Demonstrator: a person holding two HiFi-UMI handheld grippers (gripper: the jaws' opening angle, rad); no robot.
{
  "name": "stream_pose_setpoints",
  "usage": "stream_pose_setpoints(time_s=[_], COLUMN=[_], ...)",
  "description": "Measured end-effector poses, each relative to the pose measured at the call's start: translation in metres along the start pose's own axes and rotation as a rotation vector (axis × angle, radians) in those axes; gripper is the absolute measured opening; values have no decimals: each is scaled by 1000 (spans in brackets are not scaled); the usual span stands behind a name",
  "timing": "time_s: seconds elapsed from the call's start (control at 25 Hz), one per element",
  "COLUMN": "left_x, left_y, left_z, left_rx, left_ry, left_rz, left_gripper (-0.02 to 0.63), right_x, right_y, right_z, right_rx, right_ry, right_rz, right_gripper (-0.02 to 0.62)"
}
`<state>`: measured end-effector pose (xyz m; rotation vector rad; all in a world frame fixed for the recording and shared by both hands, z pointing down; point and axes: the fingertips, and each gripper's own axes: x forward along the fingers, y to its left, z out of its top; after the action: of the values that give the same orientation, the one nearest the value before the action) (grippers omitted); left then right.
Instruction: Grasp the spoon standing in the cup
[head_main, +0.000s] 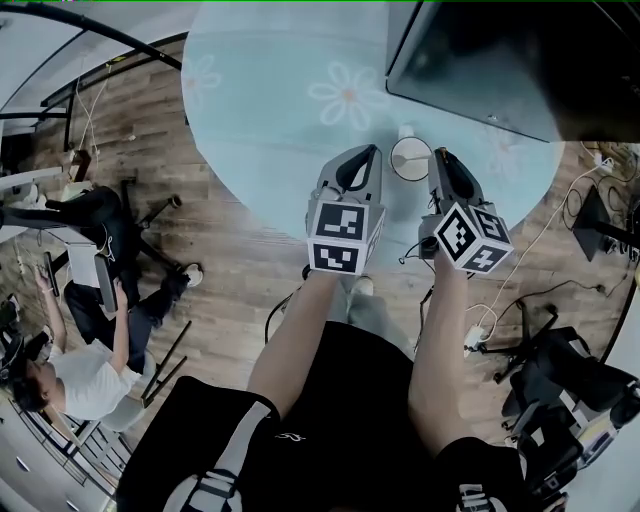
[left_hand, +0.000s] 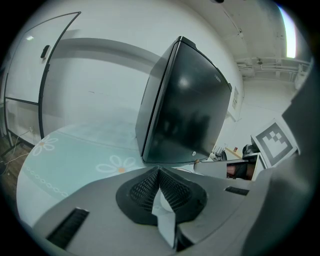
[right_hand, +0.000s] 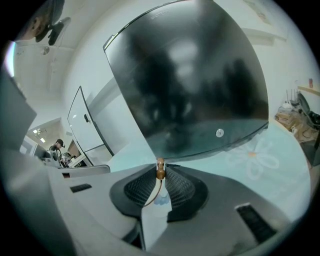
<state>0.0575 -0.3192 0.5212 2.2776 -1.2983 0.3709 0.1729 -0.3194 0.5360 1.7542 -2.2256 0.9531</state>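
Note:
A white cup (head_main: 410, 159) stands on the round table (head_main: 270, 130), which has a pale blue cloth with daisies. My right gripper (head_main: 438, 154) is at the cup's right rim. In the right gripper view its jaws (right_hand: 160, 167) are shut on a thin spoon handle (right_hand: 160, 173) with a brown knob at the top; the handle curves down between the pads. The cup itself is hidden there. My left gripper (head_main: 367, 151) rests just left of the cup. In the left gripper view its jaws (left_hand: 159, 171) meet at the tips with nothing held.
A big black monitor (head_main: 500, 60) stands on the table just beyond the cup, filling both gripper views (left_hand: 185, 105) (right_hand: 190, 75). On the wooden floor are office chairs (head_main: 100, 230), cables and a power strip (head_main: 476, 340). A person (head_main: 80, 375) sits at lower left.

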Motion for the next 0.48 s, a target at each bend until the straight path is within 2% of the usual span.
stream_pose_setpoints(time_s=[0.48], left_x=[-3], left_y=[-5], left_z=[16], left_rx=[22], left_ry=[-30], left_rz=[-31], left_gripper=[14], right_x=[-4], right_y=[9], right_z=[4], right_rx=[-17], right_ry=[-18], right_rz=[-17], right_gripper=[55])
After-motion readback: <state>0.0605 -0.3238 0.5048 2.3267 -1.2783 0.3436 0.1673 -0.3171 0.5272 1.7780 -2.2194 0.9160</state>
